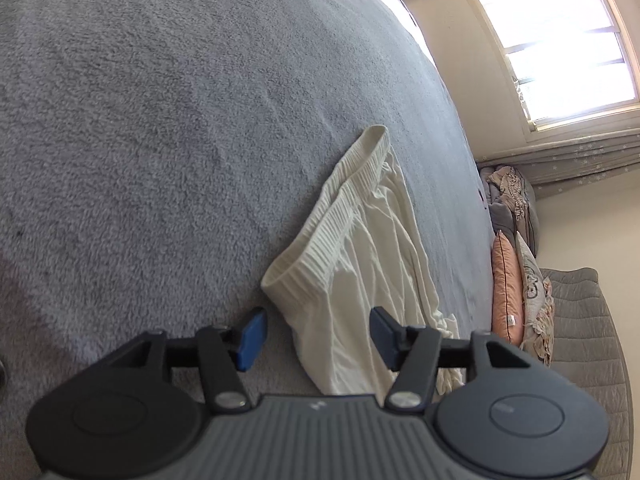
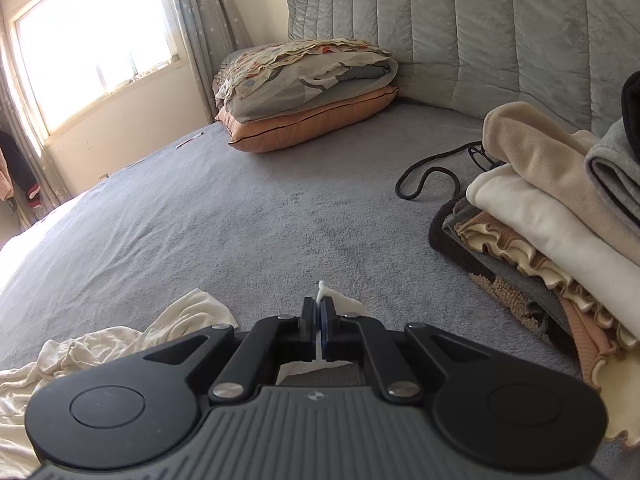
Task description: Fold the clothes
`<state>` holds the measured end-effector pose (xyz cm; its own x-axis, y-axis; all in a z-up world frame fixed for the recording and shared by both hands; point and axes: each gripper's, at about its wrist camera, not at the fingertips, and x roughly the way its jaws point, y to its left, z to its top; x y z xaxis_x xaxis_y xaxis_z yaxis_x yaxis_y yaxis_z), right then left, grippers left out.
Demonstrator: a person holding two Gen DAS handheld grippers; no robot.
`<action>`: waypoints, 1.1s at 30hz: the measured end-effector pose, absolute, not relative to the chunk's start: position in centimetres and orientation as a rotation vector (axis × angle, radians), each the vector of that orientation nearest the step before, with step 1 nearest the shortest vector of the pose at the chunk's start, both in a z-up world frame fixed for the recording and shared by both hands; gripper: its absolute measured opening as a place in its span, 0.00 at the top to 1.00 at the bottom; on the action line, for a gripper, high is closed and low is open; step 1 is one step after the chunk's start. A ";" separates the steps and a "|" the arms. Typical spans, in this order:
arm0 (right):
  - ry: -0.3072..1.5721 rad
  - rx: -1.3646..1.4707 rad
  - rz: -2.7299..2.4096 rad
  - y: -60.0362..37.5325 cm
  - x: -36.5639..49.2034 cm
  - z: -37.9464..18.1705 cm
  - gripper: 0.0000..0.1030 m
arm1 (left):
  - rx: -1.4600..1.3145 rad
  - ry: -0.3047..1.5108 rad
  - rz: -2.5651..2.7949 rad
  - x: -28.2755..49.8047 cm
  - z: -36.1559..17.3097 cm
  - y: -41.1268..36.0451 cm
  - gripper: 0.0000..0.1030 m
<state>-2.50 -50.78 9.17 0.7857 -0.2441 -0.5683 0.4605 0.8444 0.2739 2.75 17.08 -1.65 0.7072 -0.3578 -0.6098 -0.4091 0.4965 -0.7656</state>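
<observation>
Crowding the bed (image 2: pixel 240 216), folded clothes pile (image 2: pixel 560 216), pillows (image 2: pixel 312 120).

The left hand-held gripper (image 1: pixel 318 338) points forward and down, its two black fingers spread well apart, the blue pads (image 1: pixel 252 338) facing each other across a wide gap with neither pad pressing on anything; white cloth lies beneath and between them but is not pinched. Its grey ribbed body and two round black side housings fill the lower part of the left wrist view. The right hand-held gripper (image 2: pixel 319 328) also tilts forward and down, its fingers drawn together so that the pads (image 2: pixel 326 330) meet, clamping a thin fold of white fabric whose tip pokes up just above the fingertips. No hand or sleeve shows in either view
</observation>
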 end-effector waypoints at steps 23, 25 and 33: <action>0.585 0.593 -0.346 -51.7 -6.9 8.4 0.98 | -0.907 0.675 0.177 0.0 2.7 22.0 0.96; 0.617 0.599 -0.359 -51.6 -7.7 7.5 0.98 | -0.892 0.707 0.176 0.2 2.4 21.6 0.96; 0.668 0.638 -0.376 -51.6 -8.1 5.5 0.89 | -0.873 0.770 0.175 0.5 1.5 21.4 0.95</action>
<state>-8.10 -51.62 5.47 0.7298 -0.1203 -0.6730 0.5123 0.7481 0.4218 0.45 21.43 1.46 0.7227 -0.1613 -0.6721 -0.4364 0.6476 -0.6247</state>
